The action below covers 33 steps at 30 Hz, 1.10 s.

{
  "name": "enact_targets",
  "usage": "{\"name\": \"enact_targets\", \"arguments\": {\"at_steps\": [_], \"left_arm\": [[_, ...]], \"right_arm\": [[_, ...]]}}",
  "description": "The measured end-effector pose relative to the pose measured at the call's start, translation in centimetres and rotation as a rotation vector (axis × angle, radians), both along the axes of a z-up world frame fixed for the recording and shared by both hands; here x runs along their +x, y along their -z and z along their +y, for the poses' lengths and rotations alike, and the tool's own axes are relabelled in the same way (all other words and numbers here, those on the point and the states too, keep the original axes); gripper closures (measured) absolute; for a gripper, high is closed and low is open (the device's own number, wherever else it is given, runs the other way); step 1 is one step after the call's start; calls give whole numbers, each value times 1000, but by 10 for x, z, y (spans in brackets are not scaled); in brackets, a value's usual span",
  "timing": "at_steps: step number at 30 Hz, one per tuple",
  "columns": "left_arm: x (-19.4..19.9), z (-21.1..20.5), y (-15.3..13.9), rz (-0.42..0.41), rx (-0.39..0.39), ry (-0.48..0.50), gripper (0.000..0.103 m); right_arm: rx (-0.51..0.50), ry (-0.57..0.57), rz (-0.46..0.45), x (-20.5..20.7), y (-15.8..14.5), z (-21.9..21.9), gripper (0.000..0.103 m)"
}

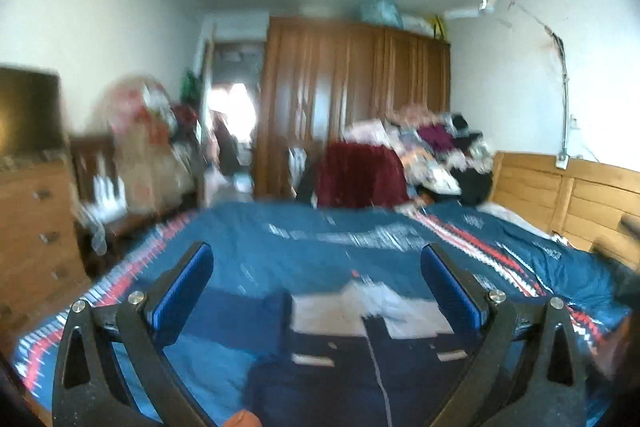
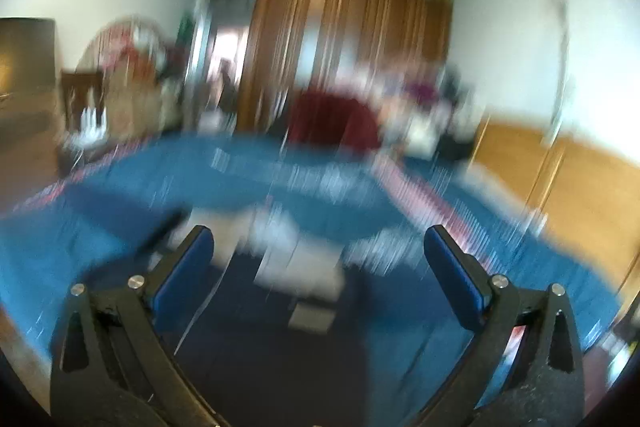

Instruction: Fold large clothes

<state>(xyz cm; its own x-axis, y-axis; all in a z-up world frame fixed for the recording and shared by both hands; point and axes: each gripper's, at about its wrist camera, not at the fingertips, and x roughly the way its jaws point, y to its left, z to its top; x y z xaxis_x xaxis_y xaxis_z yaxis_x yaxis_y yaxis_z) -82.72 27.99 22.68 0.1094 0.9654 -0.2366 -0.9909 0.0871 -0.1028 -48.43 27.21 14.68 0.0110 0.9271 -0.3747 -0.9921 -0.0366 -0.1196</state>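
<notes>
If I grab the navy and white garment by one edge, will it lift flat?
Probably not. The navy and white garment lies limp in soft layers on the bedspread, so it likely droops. Its thin cord may dangle.

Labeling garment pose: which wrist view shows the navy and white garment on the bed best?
Left wrist: the navy and white garment lies fairly sharp between the open left gripper fingers. Right wrist shows it too, but heavily motion-blurred.
</notes>
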Motion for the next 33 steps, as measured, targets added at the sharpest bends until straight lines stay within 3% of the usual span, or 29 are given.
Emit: {"name": "enact_targets", "arguments": {"at_steps": [2, 6, 8, 10, 13, 15, 19, 21, 23, 26, 30, 33], "left_arm": [[13, 41, 33, 29, -92, 27, 0], [69, 125, 142, 101, -388, 99, 0], [91, 151, 194, 181, -484, 103, 0], [108, 167, 238, 246, -573, 104, 0], [117, 175, 291, 295, -682, 91, 0], [119, 178, 307, 296, -692, 89, 0], [118, 171, 313, 255, -707, 100, 0], [116, 164, 311, 245, -707, 100, 0], [121, 158, 314, 268, -705, 87, 0], [119, 166, 305, 261, -719, 65, 0], [122, 175, 301, 249, -726, 37, 0], [123, 179, 297, 222, -733, 21, 0]], "right_arm": [[-137, 40, 11, 18, 53, 28, 0], [-447, 110, 49, 44, 169, 90, 0], [-514, 133, 27, 20, 181, 118, 0], [-574, 155, -5, 27, 211, 127, 0], [-631, 119, 65, 33, 225, 132, 0], [-627, 93, 108, 37, 223, 124, 0], [-727, -34, 176, 58, 207, 125, 1], [-670, -64, 184, 83, 182, 120, 1], [-593, -34, 218, 135, 153, 122, 0], [-515, 88, 384, 248, 125, 136, 0], [-466, 331, 647, 407, 126, 155, 1], [-446, 429, 819, 488, 138, 162, 15]]}}
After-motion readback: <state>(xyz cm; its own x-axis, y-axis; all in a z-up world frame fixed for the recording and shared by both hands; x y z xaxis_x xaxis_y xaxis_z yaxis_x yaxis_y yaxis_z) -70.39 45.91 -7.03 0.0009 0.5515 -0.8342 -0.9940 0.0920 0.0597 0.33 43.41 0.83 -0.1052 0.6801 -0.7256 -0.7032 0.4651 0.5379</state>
